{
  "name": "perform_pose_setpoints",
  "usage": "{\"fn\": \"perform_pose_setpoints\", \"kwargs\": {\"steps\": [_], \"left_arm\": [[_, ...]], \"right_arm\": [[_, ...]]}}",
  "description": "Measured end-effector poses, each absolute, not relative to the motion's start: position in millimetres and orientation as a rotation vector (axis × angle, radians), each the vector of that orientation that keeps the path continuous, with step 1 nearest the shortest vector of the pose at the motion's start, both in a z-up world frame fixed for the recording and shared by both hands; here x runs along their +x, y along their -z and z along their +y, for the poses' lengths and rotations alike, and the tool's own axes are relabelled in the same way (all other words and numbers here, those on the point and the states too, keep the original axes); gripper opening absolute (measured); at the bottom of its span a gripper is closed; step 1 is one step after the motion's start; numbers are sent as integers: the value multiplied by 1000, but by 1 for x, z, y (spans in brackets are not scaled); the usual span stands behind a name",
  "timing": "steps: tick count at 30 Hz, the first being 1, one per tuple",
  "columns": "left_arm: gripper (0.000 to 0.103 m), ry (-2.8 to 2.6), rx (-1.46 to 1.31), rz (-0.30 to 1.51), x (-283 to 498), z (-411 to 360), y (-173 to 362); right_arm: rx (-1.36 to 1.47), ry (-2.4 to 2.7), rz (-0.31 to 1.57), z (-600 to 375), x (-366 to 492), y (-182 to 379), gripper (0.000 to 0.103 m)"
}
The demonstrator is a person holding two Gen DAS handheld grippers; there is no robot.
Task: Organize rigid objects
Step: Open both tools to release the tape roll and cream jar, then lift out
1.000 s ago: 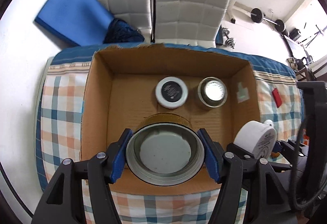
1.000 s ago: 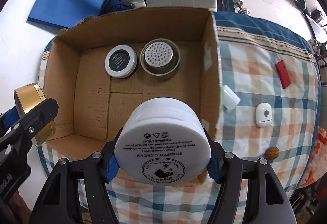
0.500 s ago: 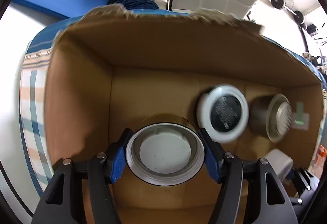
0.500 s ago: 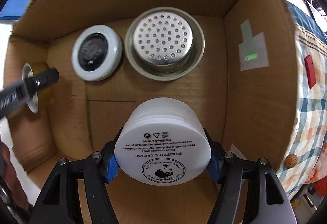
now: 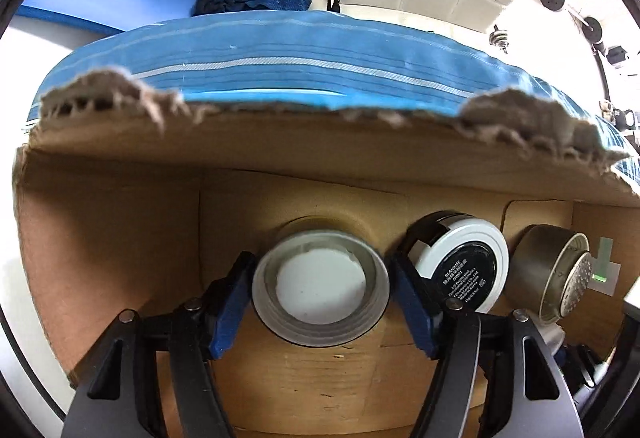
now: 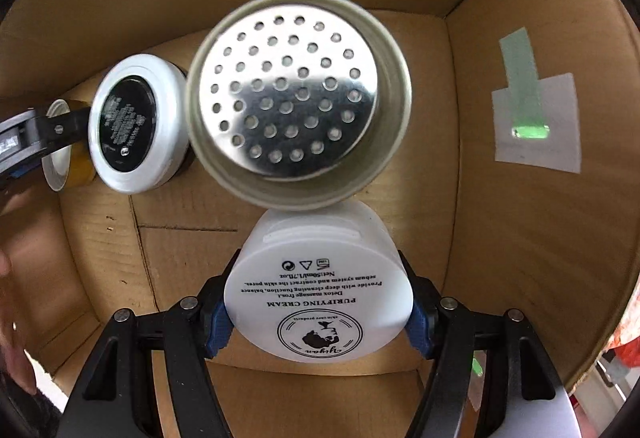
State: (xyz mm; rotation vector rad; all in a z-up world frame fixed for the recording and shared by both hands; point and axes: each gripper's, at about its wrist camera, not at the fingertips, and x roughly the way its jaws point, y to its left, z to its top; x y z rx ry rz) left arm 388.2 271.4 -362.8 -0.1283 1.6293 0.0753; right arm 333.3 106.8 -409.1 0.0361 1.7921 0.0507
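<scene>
My left gripper (image 5: 320,298) is shut on a gold jar (image 5: 320,286) with a grey-white base, low inside the cardboard box (image 5: 120,238), at its far wall. The jar also shows in the right wrist view (image 6: 68,162) with the left gripper's finger across it. A white-rimmed black-topped jar (image 5: 464,270) sits right of it, then a metal perforated tin (image 5: 560,278). My right gripper (image 6: 316,318) is shut on a white purifying cream jar (image 6: 320,298), inside the box and touching or just in front of the metal tin (image 6: 296,98).
The box's torn far rim (image 5: 320,114) stands in front of a blue striped cloth (image 5: 320,54). A white label with green tape (image 6: 536,118) is on the box's right wall. White cushions and gym weights lie beyond.
Both grippers moved down and forward, deeper into the box. The gold jar now sits by the far wall beside the black-topped jar; the cream jar has come up against the metal tin.
</scene>
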Motion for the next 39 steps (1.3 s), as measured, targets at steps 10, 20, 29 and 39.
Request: {"fn": "perform_pose_setpoints", "kwargs": {"steps": [10,20,29,39], "left_arm": [[102,-48,-136,1618,375,258,329],[103,-63,-183,1545,335,265,286],[103,-57,-195,1411,275,257,225],[103,-11,-145,1330,225,237,183]], "right_arm": [[74,-95,1812,109,331,397,89],[25,-149,1734,111,305,351,103],[36,-219,1646,104,267,297,103],[29,-230,1526,78,221,232,103]]}}
